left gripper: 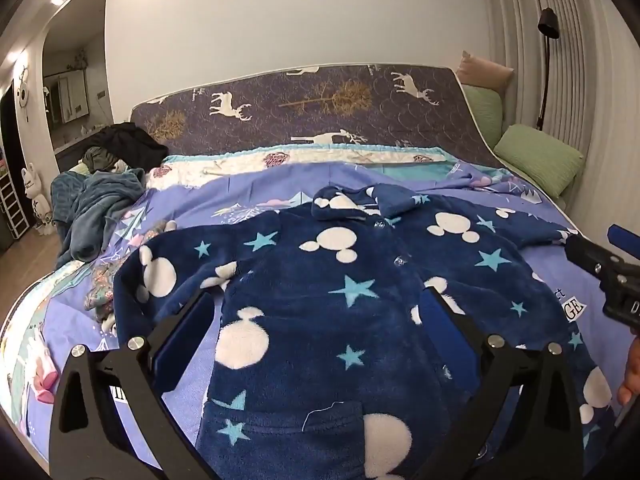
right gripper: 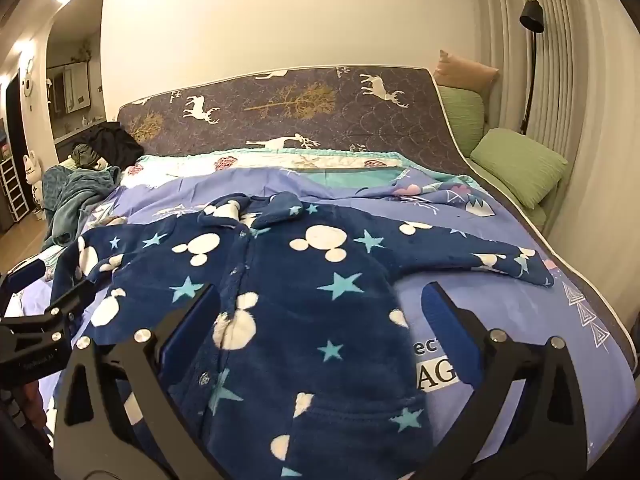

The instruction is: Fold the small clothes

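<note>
A small navy fleece jacket (left gripper: 320, 280) with white mouse heads and light blue stars lies flat and buttoned on the purple bed sheet (left gripper: 248, 196), collar far, both sleeves spread out. It also shows in the right wrist view (right gripper: 288, 280). My left gripper (left gripper: 320, 308) is open and empty, hovering over the jacket's left half near its hem. My right gripper (right gripper: 320, 308) is open and empty over the jacket's right half. Each gripper shows at the edge of the other's view: the right gripper (left gripper: 612, 268), the left gripper (right gripper: 44, 304).
A teal blanket (left gripper: 92, 208) and dark clothes (left gripper: 120, 144) are piled at the bed's far left. A deer-print mattress (left gripper: 304, 108) leans at the head. Green pillows (left gripper: 536, 160) and a floor lamp (left gripper: 546, 40) stand at the right by the curtain.
</note>
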`<state>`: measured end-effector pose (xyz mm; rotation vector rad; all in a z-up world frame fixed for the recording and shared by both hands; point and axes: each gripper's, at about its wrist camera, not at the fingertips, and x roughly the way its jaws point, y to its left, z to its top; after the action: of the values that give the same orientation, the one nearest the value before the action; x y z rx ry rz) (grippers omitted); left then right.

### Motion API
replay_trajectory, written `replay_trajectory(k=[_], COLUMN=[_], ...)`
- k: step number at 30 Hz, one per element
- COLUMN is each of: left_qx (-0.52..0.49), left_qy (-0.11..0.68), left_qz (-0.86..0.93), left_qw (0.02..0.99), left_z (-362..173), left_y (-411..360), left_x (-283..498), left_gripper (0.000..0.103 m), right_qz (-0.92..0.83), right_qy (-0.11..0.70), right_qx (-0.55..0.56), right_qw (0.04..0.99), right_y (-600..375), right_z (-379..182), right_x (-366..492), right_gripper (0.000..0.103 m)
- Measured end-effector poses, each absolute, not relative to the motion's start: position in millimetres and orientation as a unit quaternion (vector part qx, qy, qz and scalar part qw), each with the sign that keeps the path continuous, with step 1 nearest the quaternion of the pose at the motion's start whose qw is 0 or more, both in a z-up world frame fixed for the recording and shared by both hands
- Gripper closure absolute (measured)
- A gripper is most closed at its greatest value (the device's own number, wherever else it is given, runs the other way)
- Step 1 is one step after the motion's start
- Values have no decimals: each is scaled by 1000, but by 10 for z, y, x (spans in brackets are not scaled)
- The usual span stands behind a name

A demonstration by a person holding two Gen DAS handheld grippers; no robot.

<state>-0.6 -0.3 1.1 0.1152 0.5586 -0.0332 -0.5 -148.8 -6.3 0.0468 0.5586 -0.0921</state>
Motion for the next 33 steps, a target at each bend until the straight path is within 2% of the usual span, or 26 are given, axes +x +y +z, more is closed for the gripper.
replay_trajectory(k=[6,8,33], left_qx=[32,27,21], left_qy=[283,291,302], left_qz=[-14,-11,8], left_qw=[958,956,953], left_z=[-36,-77,-236], left_y=[96,136,271], left_x=[-7,26,34], left_gripper=[1,1,1], right_qz=[-44,-51,2], right_qy=[295,291,330], right_qx=[41,15,2], right_qw=[954,955,944], right_y=[-1631,-1487,-1087], right_z=[-82,-108,-270], right_x=[48,80,142], right_gripper=[2,2,2])
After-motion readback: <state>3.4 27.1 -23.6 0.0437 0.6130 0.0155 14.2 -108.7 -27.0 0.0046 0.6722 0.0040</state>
